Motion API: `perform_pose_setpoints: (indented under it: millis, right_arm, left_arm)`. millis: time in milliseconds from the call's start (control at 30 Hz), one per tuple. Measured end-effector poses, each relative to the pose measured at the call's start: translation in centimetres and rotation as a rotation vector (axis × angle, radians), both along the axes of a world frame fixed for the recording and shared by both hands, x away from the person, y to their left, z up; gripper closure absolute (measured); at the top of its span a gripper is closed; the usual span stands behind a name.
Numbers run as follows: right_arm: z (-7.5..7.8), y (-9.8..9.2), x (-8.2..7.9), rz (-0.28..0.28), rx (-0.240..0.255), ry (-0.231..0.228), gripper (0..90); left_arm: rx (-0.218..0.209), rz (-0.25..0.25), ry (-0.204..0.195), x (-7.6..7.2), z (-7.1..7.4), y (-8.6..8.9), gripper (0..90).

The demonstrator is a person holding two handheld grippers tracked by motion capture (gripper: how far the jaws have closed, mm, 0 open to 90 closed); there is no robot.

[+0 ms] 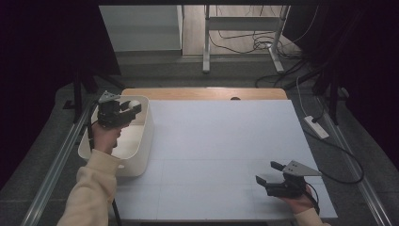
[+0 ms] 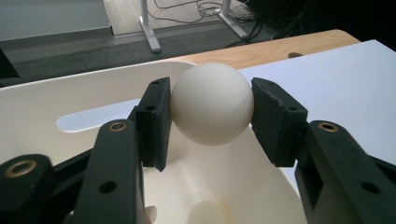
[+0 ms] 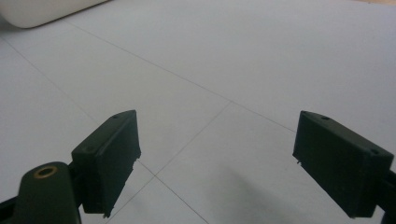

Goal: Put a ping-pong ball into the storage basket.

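My left gripper (image 1: 132, 106) hangs over the white bin (image 1: 146, 136) at the table's left, shut on a cream ball (image 2: 212, 103). Its two black pads (image 2: 156, 122) press on the ball's sides. The ball (image 1: 133, 104) sits just above the bin's far inner part. A second pale ball (image 2: 208, 212) lies on the bin floor below. My right gripper (image 1: 269, 173) rests low at the table's front right, open, with only bare white table between its fingers (image 3: 112, 156).
The white table top (image 1: 221, 141) has a wooden strip (image 1: 207, 93) along its far edge. Metal rails (image 1: 56, 160) run along both sides. Desk legs and loose cables (image 1: 254, 44) lie on the floor beyond. A power strip (image 1: 316, 126) lies at the right.
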State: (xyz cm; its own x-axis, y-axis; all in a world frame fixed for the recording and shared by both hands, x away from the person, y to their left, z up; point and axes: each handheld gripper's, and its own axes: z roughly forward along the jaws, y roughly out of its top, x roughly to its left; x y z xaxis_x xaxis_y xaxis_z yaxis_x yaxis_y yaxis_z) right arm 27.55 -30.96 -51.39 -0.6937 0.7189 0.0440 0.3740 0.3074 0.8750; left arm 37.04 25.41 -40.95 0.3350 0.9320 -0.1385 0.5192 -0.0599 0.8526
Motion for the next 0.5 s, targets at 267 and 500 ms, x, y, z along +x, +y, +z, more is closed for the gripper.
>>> perform_pose_setpoints:
  millis: [267,500]
  right_arm:
    - [-0.01,0.0,0.0,0.0,-0.001,0.0,14.4]
    - [0.0,-0.03,0.0,-0.001,0.0,0.001,14.4]
  left_arm:
    - [0.0,0.001,-0.003,-0.04,0.06,0.0,50.2]
    - [-0.003,0.001,-0.011,-0.18,0.19,-0.03,50.0]
